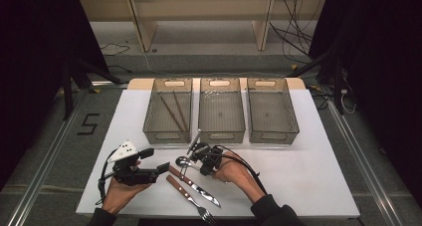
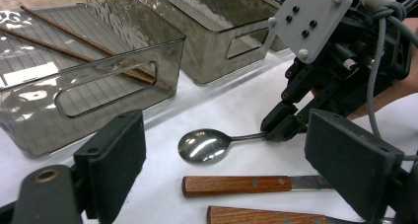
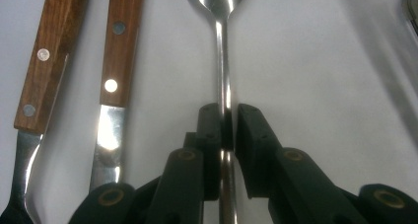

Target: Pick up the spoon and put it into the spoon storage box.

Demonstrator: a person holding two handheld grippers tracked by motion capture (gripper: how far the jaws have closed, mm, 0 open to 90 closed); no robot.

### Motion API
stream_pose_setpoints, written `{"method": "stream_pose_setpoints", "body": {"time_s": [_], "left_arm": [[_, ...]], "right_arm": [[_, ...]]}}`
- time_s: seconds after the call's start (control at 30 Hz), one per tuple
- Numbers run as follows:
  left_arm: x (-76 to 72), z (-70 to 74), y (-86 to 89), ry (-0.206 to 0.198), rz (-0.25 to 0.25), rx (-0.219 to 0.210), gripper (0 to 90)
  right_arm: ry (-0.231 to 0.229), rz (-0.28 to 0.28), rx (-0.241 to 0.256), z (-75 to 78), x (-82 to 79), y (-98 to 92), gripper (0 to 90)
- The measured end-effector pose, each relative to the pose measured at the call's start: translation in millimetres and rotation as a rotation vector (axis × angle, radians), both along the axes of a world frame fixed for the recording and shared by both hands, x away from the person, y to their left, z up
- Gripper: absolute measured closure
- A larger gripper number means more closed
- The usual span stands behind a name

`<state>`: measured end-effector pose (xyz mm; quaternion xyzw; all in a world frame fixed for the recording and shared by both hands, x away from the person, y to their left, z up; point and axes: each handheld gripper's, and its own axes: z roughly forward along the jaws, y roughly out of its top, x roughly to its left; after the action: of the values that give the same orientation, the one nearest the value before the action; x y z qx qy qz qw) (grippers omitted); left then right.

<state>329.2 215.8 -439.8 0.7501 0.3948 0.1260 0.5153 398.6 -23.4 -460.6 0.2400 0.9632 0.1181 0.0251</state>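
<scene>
A steel spoon [image 1: 182,161] lies on the white table in front of the bins, its bowl [image 2: 203,145] pointing left. My right gripper [image 1: 195,159] is shut on the spoon's handle [image 3: 223,61], the jaws pinching the thin stem low over the table. My left gripper [image 1: 155,161] hovers just left of the spoon, open, with nothing between its fingers [image 2: 112,157]. A wooden-handled knife [image 1: 193,181] and a wooden-handled fork [image 1: 187,196] lie side by side just in front of the spoon.
Three grey see-through bins stand in a row at the back: the left bin [image 1: 147,122] holds two brown chopsticks [image 1: 173,111]; the middle bin [image 1: 221,135] and the right bin [image 1: 293,121] look bare. White table [image 1: 308,171] extends to the right.
</scene>
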Motion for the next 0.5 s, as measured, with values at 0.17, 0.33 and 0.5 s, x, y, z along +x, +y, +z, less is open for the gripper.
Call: {"method": "stream_pose_setpoints", "body": {"time_s": [0.17,0.33,0.5], "left_arm": [[0.2,-0.3,-0.1,0.002,-0.001,0.002,15.6],[0.3,-0.5,0.0,0.003,0.0,0.0,15.6],[0.5,-0.8,0.2,0.005,0.001,0.0,15.6]], "right_arm": [[-0.003,0.016,-0.011,0.1,0.1,2.3,83.8],[-0.011,0.031,-0.015,0.4,-1.0,2.4,84.9],[-0.009,0.036,-0.006,0.6,-1.1,1.5,85.1]]}}
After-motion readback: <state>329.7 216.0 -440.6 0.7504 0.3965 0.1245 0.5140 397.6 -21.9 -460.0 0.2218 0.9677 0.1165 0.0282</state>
